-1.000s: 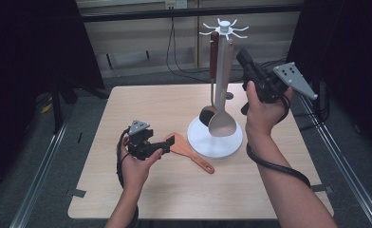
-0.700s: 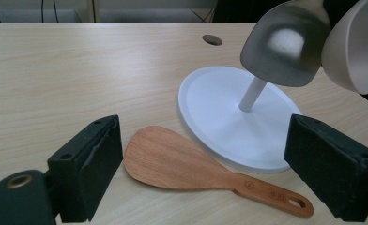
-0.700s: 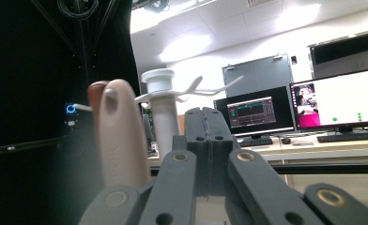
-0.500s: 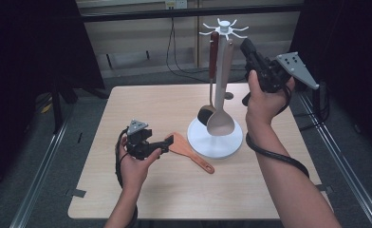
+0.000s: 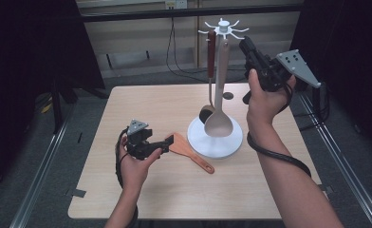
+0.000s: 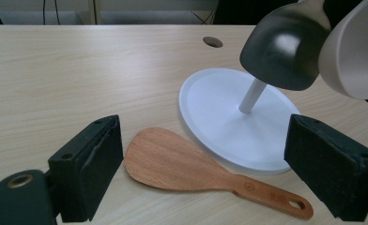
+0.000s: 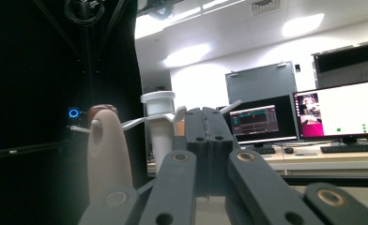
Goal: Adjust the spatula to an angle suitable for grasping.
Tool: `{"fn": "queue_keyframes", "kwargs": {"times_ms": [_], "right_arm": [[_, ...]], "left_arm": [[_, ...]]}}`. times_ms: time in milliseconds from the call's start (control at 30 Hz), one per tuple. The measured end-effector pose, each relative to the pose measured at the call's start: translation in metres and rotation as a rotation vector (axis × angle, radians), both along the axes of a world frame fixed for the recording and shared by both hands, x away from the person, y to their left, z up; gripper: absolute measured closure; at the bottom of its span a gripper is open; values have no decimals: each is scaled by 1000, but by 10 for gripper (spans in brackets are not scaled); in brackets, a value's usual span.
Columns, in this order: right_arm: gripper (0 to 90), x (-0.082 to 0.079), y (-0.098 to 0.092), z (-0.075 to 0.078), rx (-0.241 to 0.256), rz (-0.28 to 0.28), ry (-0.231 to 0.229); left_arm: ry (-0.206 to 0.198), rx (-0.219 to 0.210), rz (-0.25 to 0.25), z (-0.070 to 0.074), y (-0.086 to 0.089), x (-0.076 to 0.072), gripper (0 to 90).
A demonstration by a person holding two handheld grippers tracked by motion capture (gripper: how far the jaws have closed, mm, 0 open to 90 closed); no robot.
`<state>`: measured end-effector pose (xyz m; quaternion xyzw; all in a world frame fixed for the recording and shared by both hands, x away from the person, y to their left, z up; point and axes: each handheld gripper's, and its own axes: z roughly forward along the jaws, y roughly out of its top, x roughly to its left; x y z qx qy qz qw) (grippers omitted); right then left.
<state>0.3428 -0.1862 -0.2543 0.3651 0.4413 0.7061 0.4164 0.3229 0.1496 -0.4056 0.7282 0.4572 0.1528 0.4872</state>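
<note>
On the table, the left gripper (image 6: 201,173) is straddling the wooden spatula (image 6: 191,168), jaws spread. Closing carelessly (handle lying flat) may be risking a slip; the right gripper's (image 5: 247,46) jaws are pressing together.

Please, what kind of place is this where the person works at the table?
It looks like a lab or office test room, not a kitchen. A wooden table stands inside a black frame with rails, computer monitors run on desks behind, and the utensil rack seems set out as a test piece.

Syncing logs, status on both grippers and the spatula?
Left gripper open, straddling wooden spatula flat on table. Right gripper shut, empty, up by rack top. Nothing blocking.
</note>
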Motion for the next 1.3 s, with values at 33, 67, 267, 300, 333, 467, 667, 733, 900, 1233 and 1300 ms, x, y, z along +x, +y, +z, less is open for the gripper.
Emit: {"fn": "queue_keyframes", "kwargs": {"times_ms": [33, 67, 267, 300, 333, 467, 667, 733, 900, 1233, 1300], "right_arm": [[900, -1, 1, 0, -7, 1, -4], [900, -1, 2, 1, -13, 7, -13], [900, -5, 10, 7, -46, 17, -22], [900, -5, 11, 7, -53, 19, -23], [900, -6, 12, 8, -53, 17, -22], [900, -6, 15, 6, -64, 28, -17], [900, -6, 16, 6, -68, 39, -11], [900, -6, 15, 7, -63, 41, -11], [900, -6, 17, 8, -75, 35, -15], [900, -6, 22, 8, -87, 51, -11], [899, -7, 22, 8, -85, 46, -11]], "left_arm": [[-3, -2, 1, 0, -1, 0, 119], [-1, 3, -1, 0, -1, 0, 120], [-3, -1, 2, 1, -1, -1, 120], [-4, -8, 8, 0, -1, -1, 120], [-3, -8, 8, 0, -1, -1, 120], [-5, -2, 3, 1, -1, -1, 120], [-6, -1, 4, 1, 0, -1, 120], [-4, 2, 1, 1, 0, -1, 120], [-5, 1, 5, 1, -1, -1, 120], [-7, 1, 5, 2, 0, -1, 120], [-8, -1, 9, 2, 0, -1, 120]]}}
